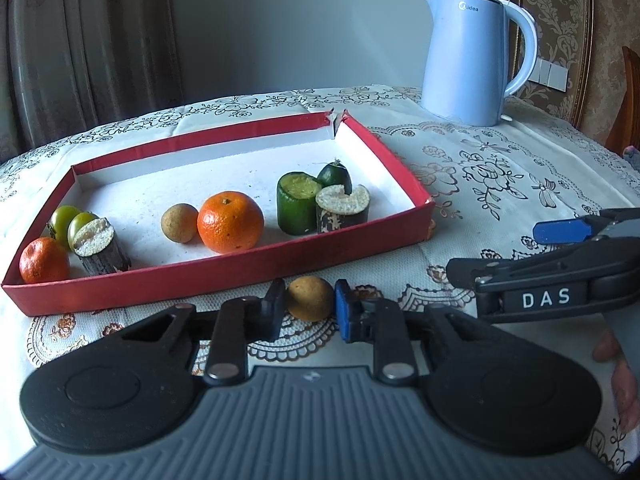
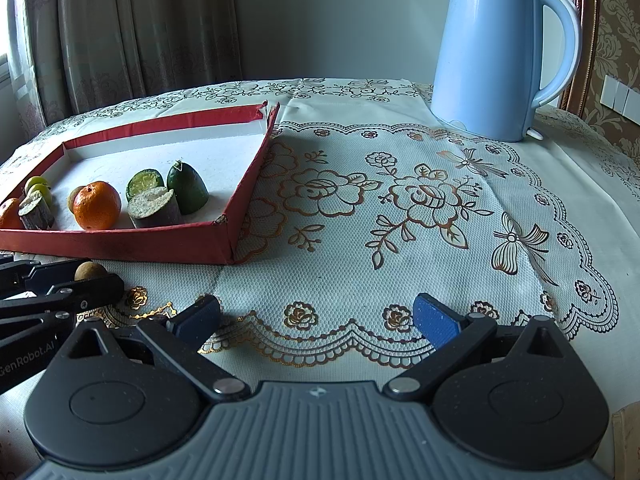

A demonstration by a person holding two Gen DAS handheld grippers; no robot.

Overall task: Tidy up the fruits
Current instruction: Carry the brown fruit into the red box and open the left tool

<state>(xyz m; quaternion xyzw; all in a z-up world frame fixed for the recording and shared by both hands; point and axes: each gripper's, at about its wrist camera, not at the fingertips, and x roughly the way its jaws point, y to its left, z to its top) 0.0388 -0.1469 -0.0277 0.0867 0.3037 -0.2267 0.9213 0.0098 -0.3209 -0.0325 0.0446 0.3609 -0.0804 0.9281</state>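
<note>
A shallow red box (image 1: pixel 224 276) with a white floor holds several fruits: two oranges (image 1: pixel 230 222), a small brown longan (image 1: pixel 179 223), green fruits (image 1: pixel 296 204) and cut cane pieces (image 1: pixel 342 208). My left gripper (image 1: pixel 310 304) is shut on a second brown longan (image 1: pixel 310 298) just in front of the box's near wall, low over the tablecloth. My right gripper (image 2: pixel 316 320) is open and empty over the cloth, to the right of the box (image 2: pixel 244 196). The left gripper and its longan (image 2: pixel 90 271) show at the left edge of the right wrist view.
A light blue electric kettle (image 1: pixel 468 56) stands at the back right of the table; it also shows in the right wrist view (image 2: pixel 496 52). A white floral lace tablecloth (image 2: pixel 380 216) covers the table. Curtains hang behind at the left.
</note>
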